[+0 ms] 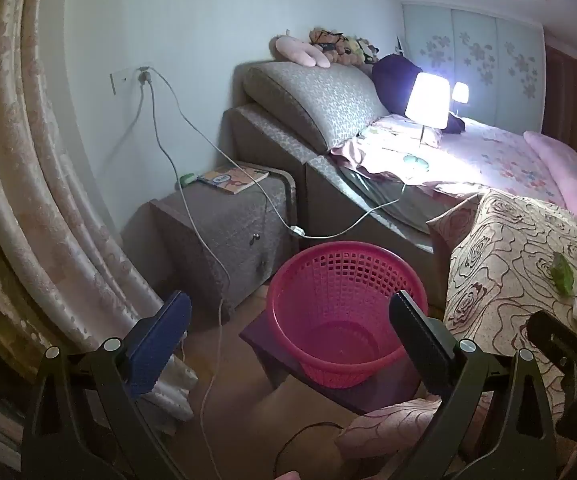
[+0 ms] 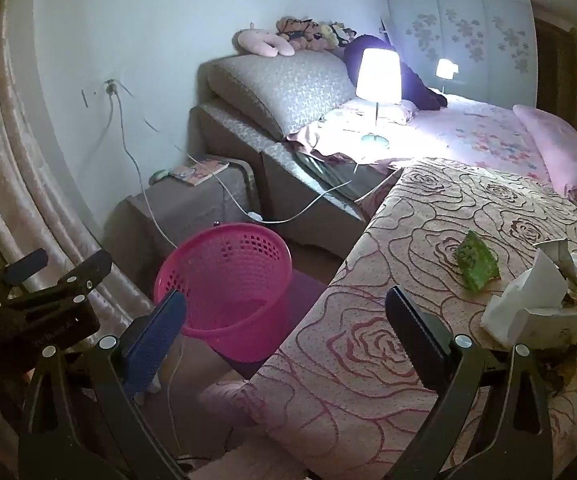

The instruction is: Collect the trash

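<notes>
A pink plastic mesh basket [image 1: 328,280] stands empty on a dark purple stool beside a table with a rose-pattern cloth [image 2: 368,320]. My left gripper [image 1: 290,300] is open above the basket, with nothing between its fingers. On the cloth lie a crumpled green wrapper [image 2: 476,264] and crumpled white paper [image 2: 528,308] near the right edge. My right gripper [image 2: 284,298] is open over the table's near left corner, short of the wrapper and holding nothing. The basket [image 2: 224,280] shows to the left of the table. The green wrapper [image 1: 562,274] also appears at the far right.
A brown bedside cabinet [image 1: 228,224] with a book stands behind the basket. White cables [image 1: 208,288] hang from a wall socket down to the floor. A bed with a lit lamp [image 1: 426,100] lies beyond the table. A curtain [image 1: 28,200] hangs at the left.
</notes>
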Demonstrator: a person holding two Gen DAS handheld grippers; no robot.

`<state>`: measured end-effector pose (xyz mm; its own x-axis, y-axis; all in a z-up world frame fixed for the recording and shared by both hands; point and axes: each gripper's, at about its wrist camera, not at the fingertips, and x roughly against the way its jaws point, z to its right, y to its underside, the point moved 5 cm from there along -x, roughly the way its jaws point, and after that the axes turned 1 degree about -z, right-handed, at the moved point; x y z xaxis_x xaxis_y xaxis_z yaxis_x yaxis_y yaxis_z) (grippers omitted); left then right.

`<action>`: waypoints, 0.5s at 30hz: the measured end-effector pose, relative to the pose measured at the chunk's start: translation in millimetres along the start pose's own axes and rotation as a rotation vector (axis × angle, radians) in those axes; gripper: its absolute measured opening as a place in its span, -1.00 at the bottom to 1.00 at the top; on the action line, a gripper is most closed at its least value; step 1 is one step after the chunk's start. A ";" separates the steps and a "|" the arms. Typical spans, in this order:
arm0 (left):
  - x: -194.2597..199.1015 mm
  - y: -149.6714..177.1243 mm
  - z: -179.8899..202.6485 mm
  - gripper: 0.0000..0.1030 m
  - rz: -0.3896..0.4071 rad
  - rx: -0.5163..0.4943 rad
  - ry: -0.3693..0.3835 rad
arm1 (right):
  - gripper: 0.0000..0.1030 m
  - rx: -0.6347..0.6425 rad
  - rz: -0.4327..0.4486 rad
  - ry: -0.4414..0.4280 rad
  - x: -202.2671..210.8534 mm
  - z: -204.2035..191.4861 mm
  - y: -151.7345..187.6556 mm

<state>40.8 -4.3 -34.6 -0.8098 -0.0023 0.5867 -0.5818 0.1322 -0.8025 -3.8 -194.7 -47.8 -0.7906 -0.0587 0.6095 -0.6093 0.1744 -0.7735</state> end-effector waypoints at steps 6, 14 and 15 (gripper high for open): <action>-0.1 0.5 0.5 0.85 -0.007 0.005 0.004 | 0.87 -0.006 0.012 0.006 5.4 0.3 0.0; -1.4 1.7 -0.5 0.85 -0.014 0.003 0.008 | 0.87 -0.014 0.015 0.005 6.4 2.2 -0.3; -1.5 2.1 -0.3 0.85 -0.013 0.002 0.008 | 0.87 -0.015 0.014 0.005 6.4 2.2 -0.3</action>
<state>40.8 -3.8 -37.1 -0.8015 0.0037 0.5980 -0.5926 0.1297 -0.7950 -8.8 -197.3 -44.0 -0.7987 -0.0508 0.5996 -0.5972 0.1901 -0.7793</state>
